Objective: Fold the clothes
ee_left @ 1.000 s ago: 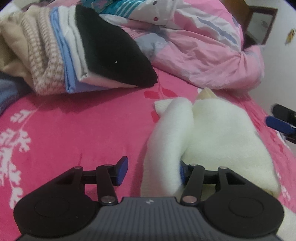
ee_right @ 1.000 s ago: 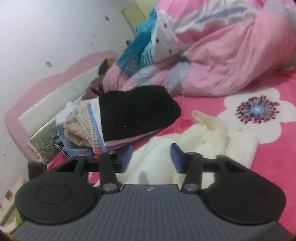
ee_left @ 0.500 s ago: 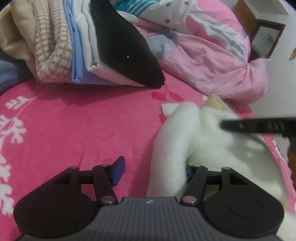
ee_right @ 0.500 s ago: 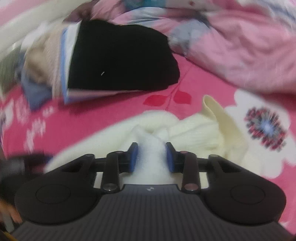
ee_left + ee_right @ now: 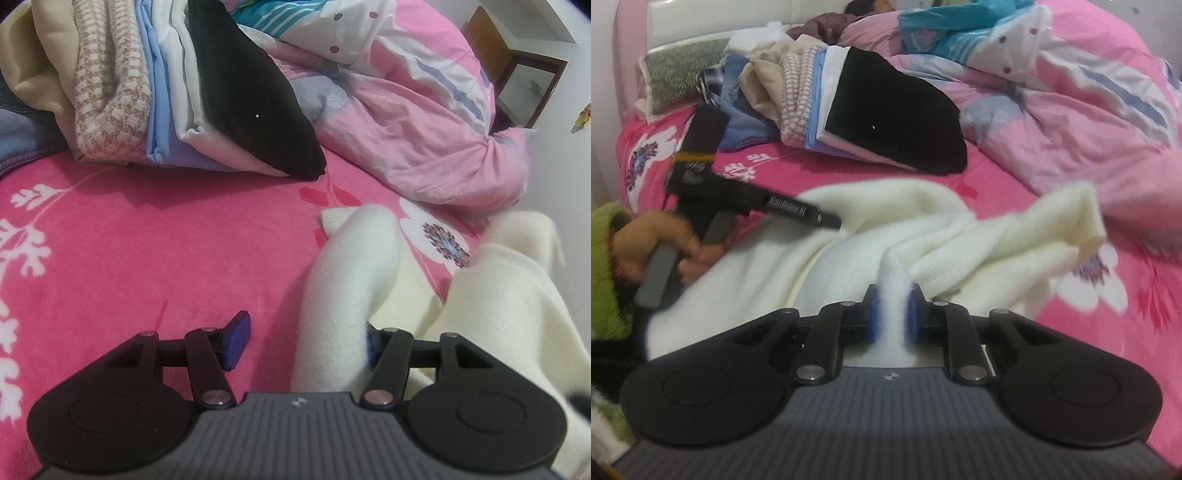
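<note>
Closing right tongs (image 5: 892, 314), cream sweater (image 5: 923, 229) now pinched between.

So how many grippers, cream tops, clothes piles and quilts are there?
Grippers: 2, the left gripper and the right gripper, whose jaws are closing with the top between them
Cream top: 1
Clothes pile: 1
Quilt: 1
Total: 5
</note>
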{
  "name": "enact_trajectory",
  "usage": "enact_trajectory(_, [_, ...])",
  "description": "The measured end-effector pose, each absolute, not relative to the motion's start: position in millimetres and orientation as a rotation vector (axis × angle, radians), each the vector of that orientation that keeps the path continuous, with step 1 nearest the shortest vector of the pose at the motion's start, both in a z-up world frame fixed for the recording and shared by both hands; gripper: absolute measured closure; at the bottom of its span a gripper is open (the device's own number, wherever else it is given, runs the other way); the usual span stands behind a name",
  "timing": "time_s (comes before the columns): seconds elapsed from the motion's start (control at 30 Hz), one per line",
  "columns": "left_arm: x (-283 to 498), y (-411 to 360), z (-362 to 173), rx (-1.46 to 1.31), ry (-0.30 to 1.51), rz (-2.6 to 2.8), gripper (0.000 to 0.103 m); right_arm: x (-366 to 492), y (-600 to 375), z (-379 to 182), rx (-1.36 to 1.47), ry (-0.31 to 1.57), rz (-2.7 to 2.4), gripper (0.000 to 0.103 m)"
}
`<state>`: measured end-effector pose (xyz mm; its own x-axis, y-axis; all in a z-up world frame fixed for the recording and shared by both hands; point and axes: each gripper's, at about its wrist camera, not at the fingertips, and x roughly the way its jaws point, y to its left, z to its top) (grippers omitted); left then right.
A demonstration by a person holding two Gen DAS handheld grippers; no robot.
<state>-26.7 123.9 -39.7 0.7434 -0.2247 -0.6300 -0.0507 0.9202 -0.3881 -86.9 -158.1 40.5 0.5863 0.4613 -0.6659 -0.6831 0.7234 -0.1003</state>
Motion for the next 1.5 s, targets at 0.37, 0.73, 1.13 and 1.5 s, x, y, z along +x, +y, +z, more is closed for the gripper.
enact_trajectory(0.37, [-28, 121, -41, -0.388, 0.723, -0.093, 0.042, -133, -225, -11, -0.023, 0.768, 0.575, 0.090])
enact_trajectory(0.73, [-44, 101, -17, -0.266, 0.665, -0.084, 0.043, -157, -270, -18, 0.237, 0.763, 0.603, 0.088])
enact_trajectory(1.13, [-67, 57, 32, -0.168, 0.641, -0.247, 0.044, -113, -261, 24, 0.214, 0.501, 0.624, 0.055])
enact_trajectory(1.5, [-69, 21, 3, -0.103, 0.736, -0.275, 0.042, -97, -228, -17, 0.181, 0.543, 0.643, 0.096])
